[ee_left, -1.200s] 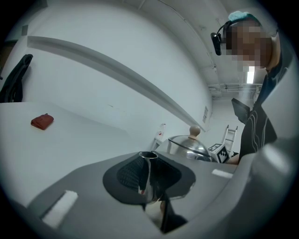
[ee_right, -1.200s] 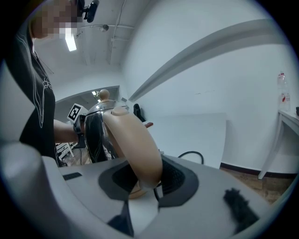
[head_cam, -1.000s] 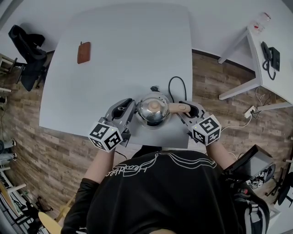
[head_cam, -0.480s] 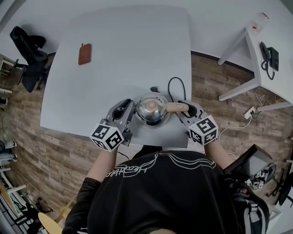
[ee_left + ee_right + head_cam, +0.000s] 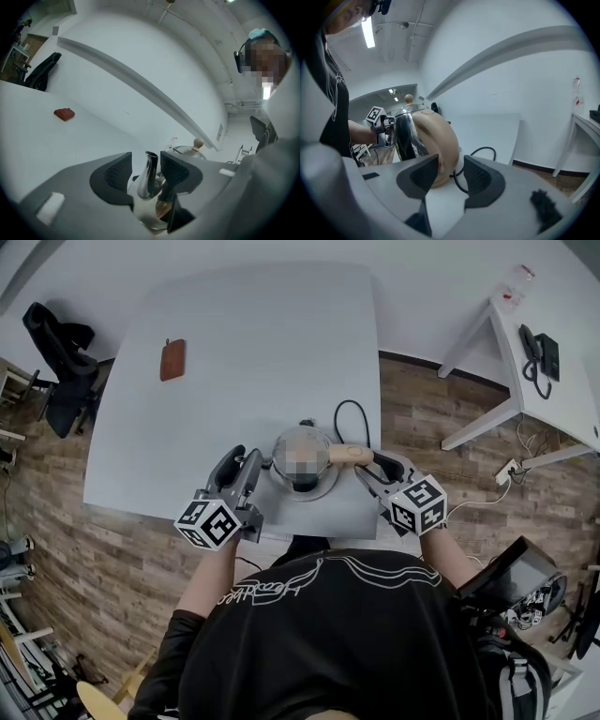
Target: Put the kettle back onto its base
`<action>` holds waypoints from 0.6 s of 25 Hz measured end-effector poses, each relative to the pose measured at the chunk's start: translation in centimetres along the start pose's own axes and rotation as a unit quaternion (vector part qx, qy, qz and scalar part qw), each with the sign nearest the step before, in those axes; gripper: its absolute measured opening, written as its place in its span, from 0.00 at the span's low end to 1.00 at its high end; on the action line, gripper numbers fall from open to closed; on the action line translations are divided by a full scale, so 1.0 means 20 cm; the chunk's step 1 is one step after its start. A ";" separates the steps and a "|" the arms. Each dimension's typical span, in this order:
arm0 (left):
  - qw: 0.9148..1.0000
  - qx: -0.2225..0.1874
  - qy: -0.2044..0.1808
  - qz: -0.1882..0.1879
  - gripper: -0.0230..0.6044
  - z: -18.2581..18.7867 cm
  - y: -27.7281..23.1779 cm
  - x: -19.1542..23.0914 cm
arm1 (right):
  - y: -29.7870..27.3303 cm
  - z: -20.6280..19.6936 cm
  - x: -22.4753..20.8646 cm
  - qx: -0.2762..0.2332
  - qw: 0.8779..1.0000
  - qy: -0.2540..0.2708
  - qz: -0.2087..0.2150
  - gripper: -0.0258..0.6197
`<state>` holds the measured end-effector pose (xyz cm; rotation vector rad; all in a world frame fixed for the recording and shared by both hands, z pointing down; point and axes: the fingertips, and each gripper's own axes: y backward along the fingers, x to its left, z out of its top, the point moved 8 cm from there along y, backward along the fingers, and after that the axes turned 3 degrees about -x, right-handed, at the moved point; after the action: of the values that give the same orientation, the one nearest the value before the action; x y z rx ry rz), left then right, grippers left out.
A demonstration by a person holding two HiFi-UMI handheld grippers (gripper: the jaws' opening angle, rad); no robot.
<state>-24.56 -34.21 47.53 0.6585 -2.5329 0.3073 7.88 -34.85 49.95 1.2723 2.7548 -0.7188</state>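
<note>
A steel kettle point(image 5: 302, 460) with a beige handle point(image 5: 352, 454) stands on its round base point(image 5: 309, 493) near the front edge of the white table point(image 5: 262, 352). My left gripper point(image 5: 242, 463) is at the kettle's left side. In the left gripper view its jaws point(image 5: 146, 161) have just been opening and stand open around the spout point(image 5: 149, 176). My right gripper point(image 5: 375, 470) is at the handle's end. Its jaws point(image 5: 451, 168) have also just been opening and stand open, with the handle point(image 5: 436, 140) just ahead of them.
A black cord point(image 5: 352, 418) loops on the table behind the kettle. A brown wallet point(image 5: 172, 360) lies far left. A dark chair point(image 5: 56, 352) stands at the table's left, and a white side table point(image 5: 539, 352) with a phone at the right.
Both grippers' jaws have spread. The left gripper has come a little away from the kettle's side, and the right jaws have let go of the handle.
</note>
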 end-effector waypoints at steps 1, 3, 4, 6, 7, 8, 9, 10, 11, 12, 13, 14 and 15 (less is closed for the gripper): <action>1.000 0.000 0.001 0.002 0.32 0.00 0.03 -0.01 | 0.03 0.00 0.00 -0.002 1.000 -0.002 -0.002 0.29; 1.000 0.003 0.002 0.007 0.32 -0.03 0.09 -0.04 | 0.09 0.01 0.02 -0.011 1.000 -0.005 -0.002 0.29; 1.000 0.006 0.003 0.008 0.32 -0.04 0.13 -0.06 | 0.12 0.01 0.04 -0.018 1.000 -0.005 0.001 0.29; 1.000 0.008 0.002 0.006 0.31 -0.06 0.20 -0.11 | 0.20 0.03 0.08 -0.039 0.999 -0.009 0.009 0.29; 1.000 0.006 0.001 0.000 0.27 -0.07 0.23 -0.15 | 0.23 0.04 0.10 -0.051 0.999 -0.012 0.016 0.29; 1.000 0.003 -0.001 -0.006 0.25 -0.08 0.26 -0.19 | 0.27 0.06 0.12 -0.062 0.998 -0.013 0.025 0.29; 1.000 0.000 -0.007 -0.012 0.23 -0.08 0.29 -0.24 | 0.31 0.07 0.15 -0.071 0.997 -0.014 0.035 0.29; 1.000 0.001 -0.015 -0.018 0.20 -0.08 0.32 -0.29 | 0.35 0.08 0.18 -0.081 0.996 -0.016 0.045 0.29; 0.999 0.005 -0.027 -0.022 0.16 -0.08 0.34 -0.35 | 0.39 0.10 0.21 -0.093 0.994 -0.020 0.054 0.27; 0.999 0.012 -0.038 -0.023 0.13 -0.09 0.36 -0.41 | 0.43 0.12 0.24 -0.106 0.992 -0.027 0.060 0.21; 0.998 0.020 -0.047 -0.023 0.11 -0.09 0.37 -0.47 | 0.48 0.14 0.26 -0.122 0.990 -0.034 0.066 0.12; 0.998 0.027 -0.053 -0.028 0.06 -0.10 0.39 -0.52 | 0.53 0.16 0.28 -0.136 0.987 -0.041 0.072 0.08; 0.997 0.031 -0.056 -0.039 0.05 -0.10 0.40 -0.58 | 0.57 0.18 0.31 -0.146 0.985 -0.045 0.079 0.06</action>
<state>-18.91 -22.12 42.45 0.8168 -2.6041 0.3326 11.43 -25.62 40.94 1.3358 2.5317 -0.3352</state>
